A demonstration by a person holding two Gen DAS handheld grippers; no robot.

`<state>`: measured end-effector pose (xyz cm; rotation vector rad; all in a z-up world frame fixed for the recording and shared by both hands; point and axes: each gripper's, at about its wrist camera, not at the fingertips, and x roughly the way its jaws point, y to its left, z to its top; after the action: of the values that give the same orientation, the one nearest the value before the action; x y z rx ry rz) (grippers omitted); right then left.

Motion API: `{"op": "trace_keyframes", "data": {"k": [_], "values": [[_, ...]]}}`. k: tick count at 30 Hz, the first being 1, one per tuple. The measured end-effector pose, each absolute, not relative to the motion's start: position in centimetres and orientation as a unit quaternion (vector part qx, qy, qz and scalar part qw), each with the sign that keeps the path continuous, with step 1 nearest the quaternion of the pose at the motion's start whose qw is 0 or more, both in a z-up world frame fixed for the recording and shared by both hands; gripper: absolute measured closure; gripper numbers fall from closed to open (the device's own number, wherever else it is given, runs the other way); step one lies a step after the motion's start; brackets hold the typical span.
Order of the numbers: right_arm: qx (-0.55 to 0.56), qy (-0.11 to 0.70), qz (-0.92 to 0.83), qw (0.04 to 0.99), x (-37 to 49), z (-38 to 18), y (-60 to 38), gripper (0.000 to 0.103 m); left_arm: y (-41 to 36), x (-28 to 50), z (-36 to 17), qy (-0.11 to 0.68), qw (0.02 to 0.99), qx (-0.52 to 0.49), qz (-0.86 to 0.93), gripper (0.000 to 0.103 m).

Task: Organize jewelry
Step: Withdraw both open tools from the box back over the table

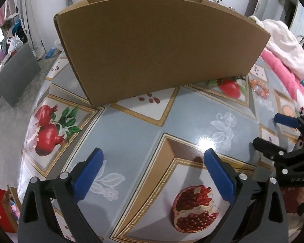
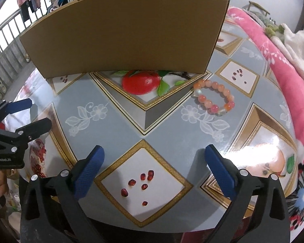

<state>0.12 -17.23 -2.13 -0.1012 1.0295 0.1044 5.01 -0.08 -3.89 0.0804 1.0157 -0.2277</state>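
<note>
Left tongs (image 1: 154, 174): wide apart, nothing between the blue pads, hanging over the patterned tablecloth (image 1: 131, 125) above a printed pomegranate.
Right tongs (image 2: 154, 172): spread wide, empty, over a white diamond with printed seeds.
Bracelet (image 2: 213, 97): pink and orange beads, lying flat on the cloth ahead of the right tongs and to their right, well apart from both pads; far right of the left tongs.
Box (image 2: 123, 34): brown cardboard, standing beyond both tongs, just behind the bracelet.
Blanket (image 2: 273, 46): pink, along the right edge, beyond the bracelet.
</note>
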Motion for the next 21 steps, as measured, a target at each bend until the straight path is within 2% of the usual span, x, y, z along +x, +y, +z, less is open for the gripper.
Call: {"op": "trace_keyframes", "data": {"k": [12, 21], "values": [[-0.046, 0.465, 0.068, 0.881, -1.9, -2.3, -18.2, 0.008, -0.9, 5.2, -4.3, 0.479, 0.871, 0.051, -0.096, 0.005], [0.084, 0.428, 0.053, 0.898, -2.0, 0.5, -25.7, 0.008, -0.7, 4.8, -4.3, 0.472, 0.874, 0.054, -0.097, 0.004]]}}
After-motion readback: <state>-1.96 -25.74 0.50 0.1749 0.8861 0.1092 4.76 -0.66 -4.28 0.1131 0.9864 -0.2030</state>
